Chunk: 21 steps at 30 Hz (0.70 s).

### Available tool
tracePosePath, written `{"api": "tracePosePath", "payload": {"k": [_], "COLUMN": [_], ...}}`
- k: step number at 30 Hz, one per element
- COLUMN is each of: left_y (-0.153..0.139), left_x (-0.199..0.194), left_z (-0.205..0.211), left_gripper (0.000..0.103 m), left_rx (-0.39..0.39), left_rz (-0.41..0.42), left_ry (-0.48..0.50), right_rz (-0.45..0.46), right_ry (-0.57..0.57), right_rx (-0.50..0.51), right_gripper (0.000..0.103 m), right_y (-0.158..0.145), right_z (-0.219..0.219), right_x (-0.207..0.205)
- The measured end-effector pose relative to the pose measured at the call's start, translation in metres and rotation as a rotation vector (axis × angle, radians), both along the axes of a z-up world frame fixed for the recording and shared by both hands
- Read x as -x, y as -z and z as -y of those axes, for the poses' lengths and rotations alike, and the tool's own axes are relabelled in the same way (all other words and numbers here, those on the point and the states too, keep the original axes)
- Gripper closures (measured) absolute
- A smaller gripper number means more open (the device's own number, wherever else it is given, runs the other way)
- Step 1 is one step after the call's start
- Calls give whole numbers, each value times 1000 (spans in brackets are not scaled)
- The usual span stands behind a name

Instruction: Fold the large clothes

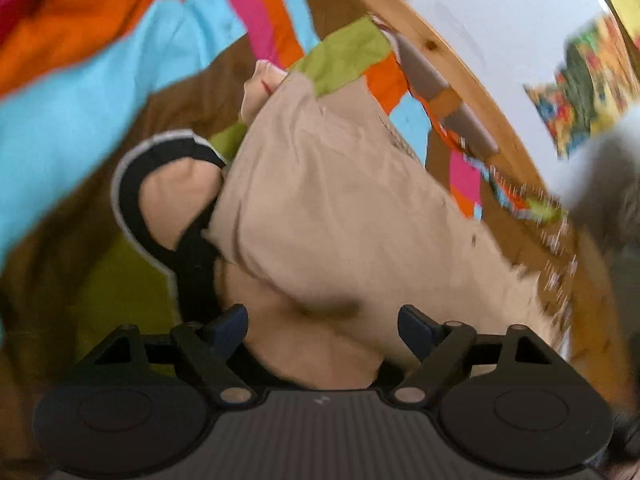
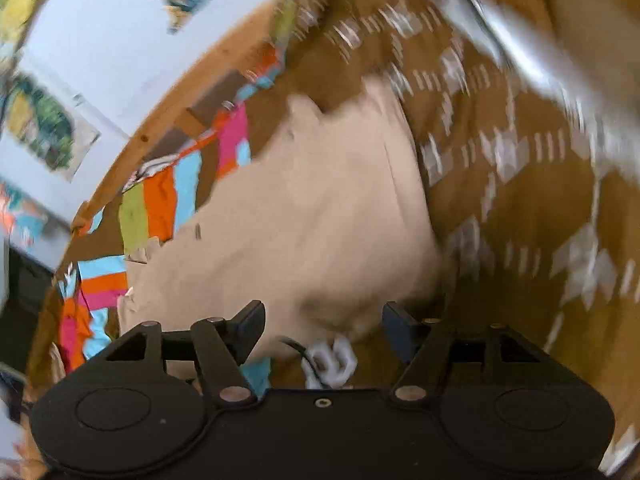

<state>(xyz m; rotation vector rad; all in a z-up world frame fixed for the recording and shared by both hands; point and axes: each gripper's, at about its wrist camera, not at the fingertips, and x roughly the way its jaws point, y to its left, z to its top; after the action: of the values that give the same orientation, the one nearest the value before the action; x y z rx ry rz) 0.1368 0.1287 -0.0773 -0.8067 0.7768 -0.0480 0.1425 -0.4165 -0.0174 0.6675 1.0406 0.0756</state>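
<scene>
Both grippers stand wide, gripping nothing. Between the left gripper [image 1: 322, 326] fingers and ahead of them lies the beige garment [image 1: 332, 208], its black-trimmed opening [image 1: 160, 196] to the left, spread over a striped multicoloured bedspread [image 1: 100, 80]. Beyond the right gripper [image 2: 323, 326], the same cloth lies crumpled beside a brown patterned blanket [image 2: 520, 184].

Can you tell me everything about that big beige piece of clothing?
The beige garment is soft, plain cloth, wrinkled and bunched up, not folded flat. It has black trim with a thin white edge around an opening. It lies on a colourful striped blanket, beside a brown patterned cloth. Both tongs, left and right, are open over it. The pictures are blurry.
</scene>
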Motion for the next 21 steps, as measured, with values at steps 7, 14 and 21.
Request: {"api": "tracePosePath", "payload": {"k": [7,14,21], "left_y": [13,9,-5], "left_x": [-28,-22,21], "left_z": [-17,-26,-29], "left_gripper": [66,102,103], "left_rx": [45,96,61], "left_rz": [-108,-70,5], "left_ry": [-200,-265,-342], "right_rz": [-48,-36,36], "right_ry": [266,346,223], "right_rx": [-161,-149,37], "right_gripper": [54,66,96], "right_y": [33,38,10], "right_z": [24,31,8], "right_x": [0,-4,11]}}
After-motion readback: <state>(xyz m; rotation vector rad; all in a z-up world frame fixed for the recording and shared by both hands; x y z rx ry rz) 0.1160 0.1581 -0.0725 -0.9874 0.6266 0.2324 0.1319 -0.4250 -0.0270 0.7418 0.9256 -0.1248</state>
